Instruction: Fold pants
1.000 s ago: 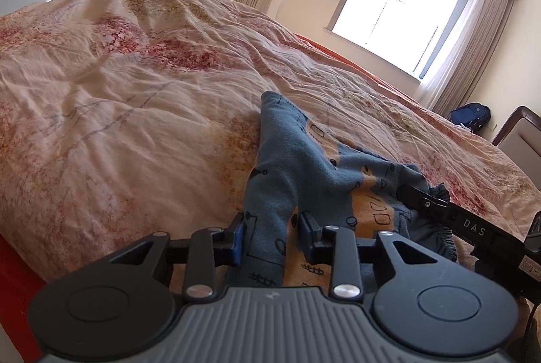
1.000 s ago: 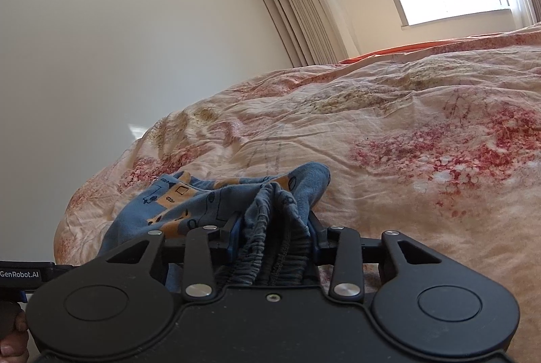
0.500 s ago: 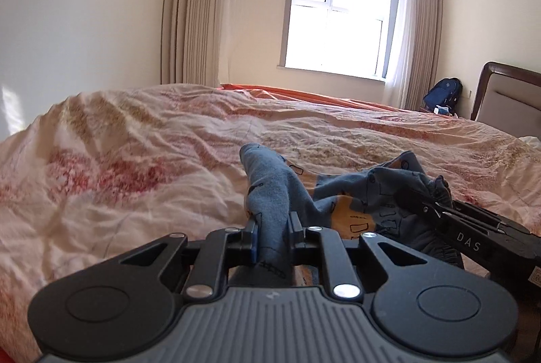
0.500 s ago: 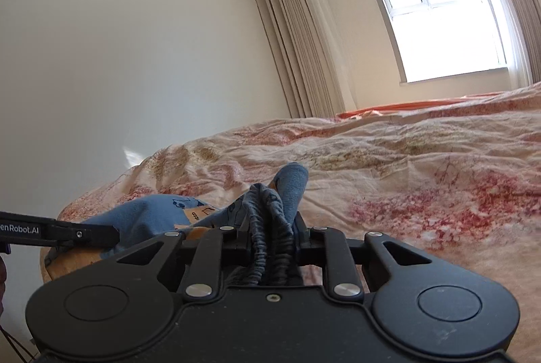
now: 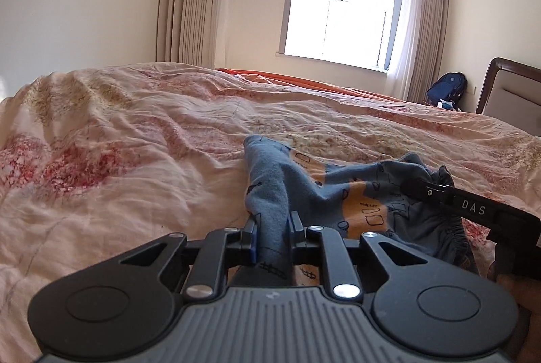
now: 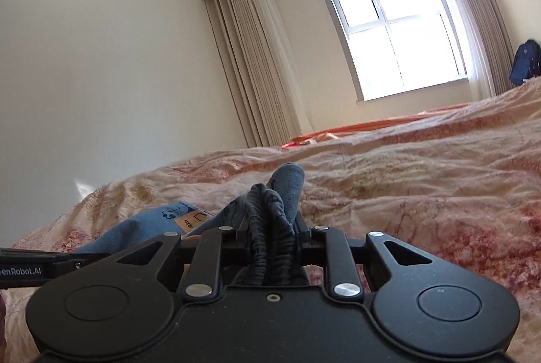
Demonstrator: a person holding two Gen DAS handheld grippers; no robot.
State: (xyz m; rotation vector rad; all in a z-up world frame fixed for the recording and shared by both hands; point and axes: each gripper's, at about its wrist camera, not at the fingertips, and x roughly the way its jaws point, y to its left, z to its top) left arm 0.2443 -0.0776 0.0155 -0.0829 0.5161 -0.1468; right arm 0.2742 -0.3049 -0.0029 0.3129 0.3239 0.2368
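Left gripper sits low over the bed, pointing forward and a bit downward, jaws drawn close and pinching a fold of the pants between the pads. Right gripper points nearly level, jaws narrow too, clamped on the bunched elastic waistband. In the left wrist view the right gripper comes in from the right edge, finger reaching leftward; in the right wrist view the left gripper's finger pokes in from the left edge.
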